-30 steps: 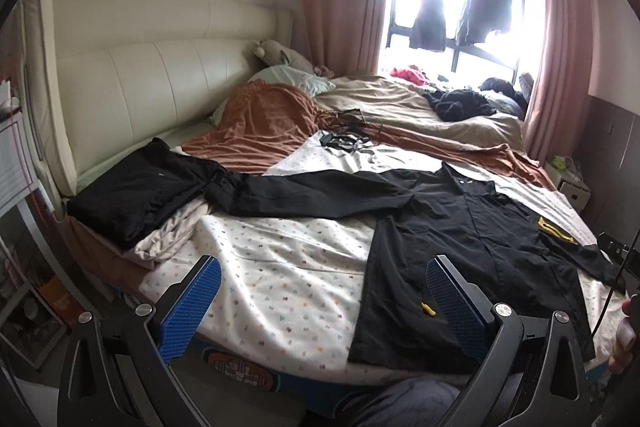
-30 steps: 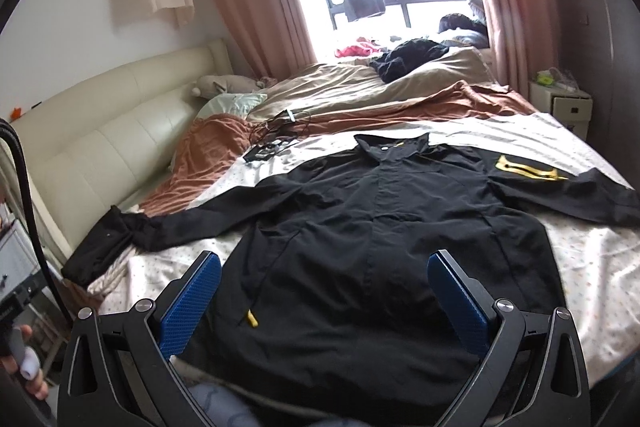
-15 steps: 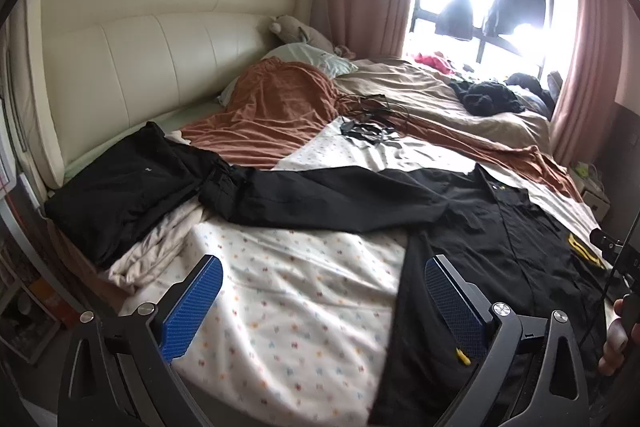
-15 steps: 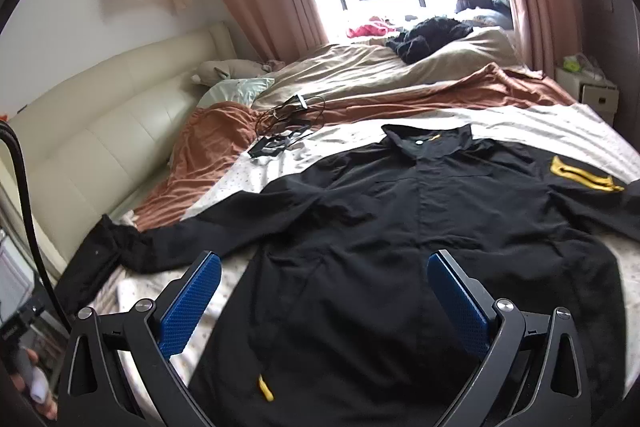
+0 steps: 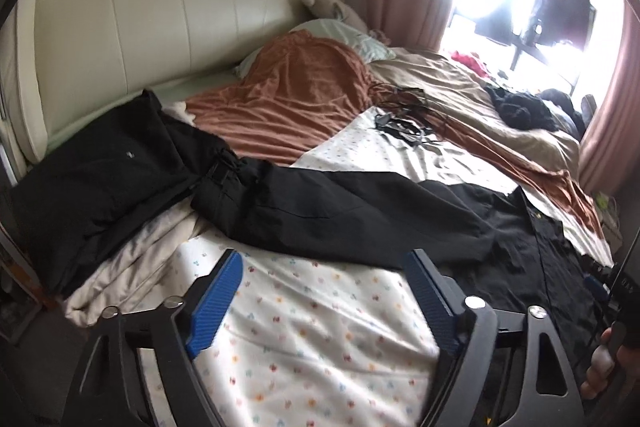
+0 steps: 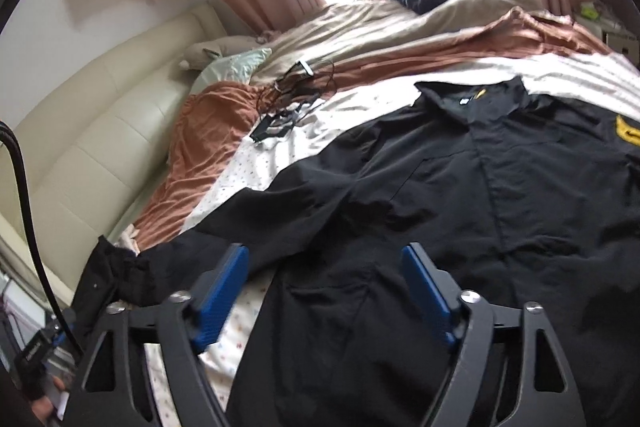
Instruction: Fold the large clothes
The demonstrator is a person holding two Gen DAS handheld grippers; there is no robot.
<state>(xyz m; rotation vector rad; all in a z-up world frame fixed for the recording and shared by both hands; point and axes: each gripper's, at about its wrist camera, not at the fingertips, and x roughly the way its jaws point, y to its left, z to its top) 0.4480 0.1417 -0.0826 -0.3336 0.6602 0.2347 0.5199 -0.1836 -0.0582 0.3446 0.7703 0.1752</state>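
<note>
I have one black jacket (image 6: 460, 195) spread face up on the bed (image 5: 320, 339), its fabric smooth and matte, a stiff collar at the far end and a yellow patch (image 6: 626, 131) on one shoulder. One long sleeve (image 5: 340, 215) runs out to the side across the sheet, which is white cotton dotted with small coloured prints. The cuff end meets a second dark garment (image 5: 100, 179) lying crumpled over a cream folded cloth at the bed's edge.

My left gripper (image 5: 320, 303) hangs over the printed sheet just short of the sleeve; its two blue ribbed fingers (image 5: 216, 303) are spread and drawing inward, with only bare sheet between them. My right gripper (image 6: 326, 291) hangs over the jacket's side, near where sleeve meets body; its two blue fingers (image 6: 426, 291) are likewise apart and narrowing, black fabric lying below them but not pinched.

Farther back I see one rust-coloured crinkled blanket (image 5: 296, 99), one beige duvet (image 6: 380, 27), a tangle of black cables (image 6: 288, 99) and a padded cream headboard (image 5: 160, 27) in four panels.
</note>
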